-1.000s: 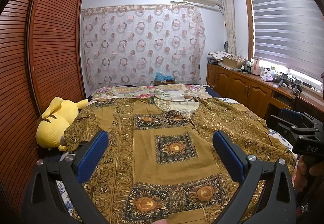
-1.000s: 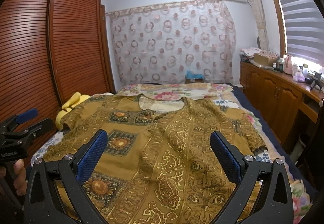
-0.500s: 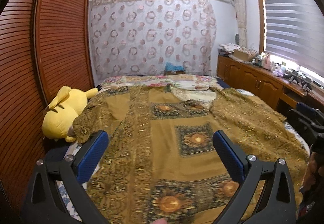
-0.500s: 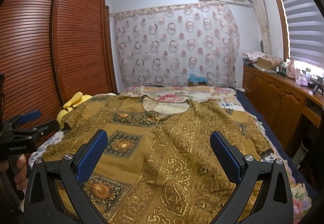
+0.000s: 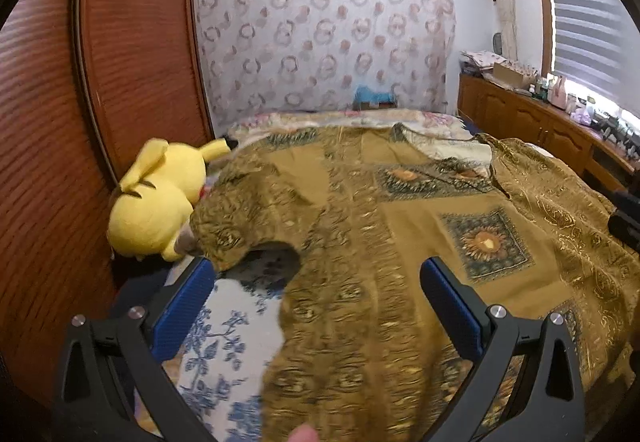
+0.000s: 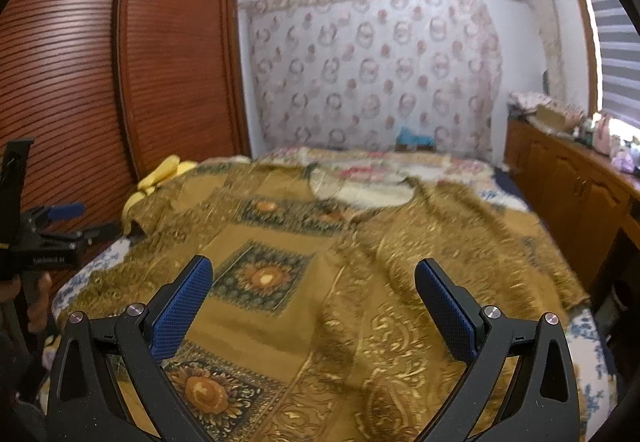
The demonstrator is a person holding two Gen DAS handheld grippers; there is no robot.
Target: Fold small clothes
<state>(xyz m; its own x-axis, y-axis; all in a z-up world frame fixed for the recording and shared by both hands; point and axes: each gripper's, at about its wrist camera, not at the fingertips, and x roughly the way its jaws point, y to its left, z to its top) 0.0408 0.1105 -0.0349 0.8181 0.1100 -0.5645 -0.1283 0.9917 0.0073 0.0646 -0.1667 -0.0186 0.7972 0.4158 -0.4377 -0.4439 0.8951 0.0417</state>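
Patterned gold shirt [image 5: 400,242] is lying spread across the bed [image 5: 216,326] (ready for folding). Left gripper [image 5: 316,294] is hovering wide over its sleeve; right gripper [image 6: 312,290] likewise gaping, empty.

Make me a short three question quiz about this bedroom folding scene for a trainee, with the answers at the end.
1. True or false: the left gripper is open, gripping nothing.
2. What lies beside the shirt's sleeve, next to the wardrobe? A) yellow plush toy B) pillow C) basket
3. Fill in: the right gripper hovers over the shirt with its jaws ____.

Key: 1 true; 2 A, the yellow plush toy; 3 open.
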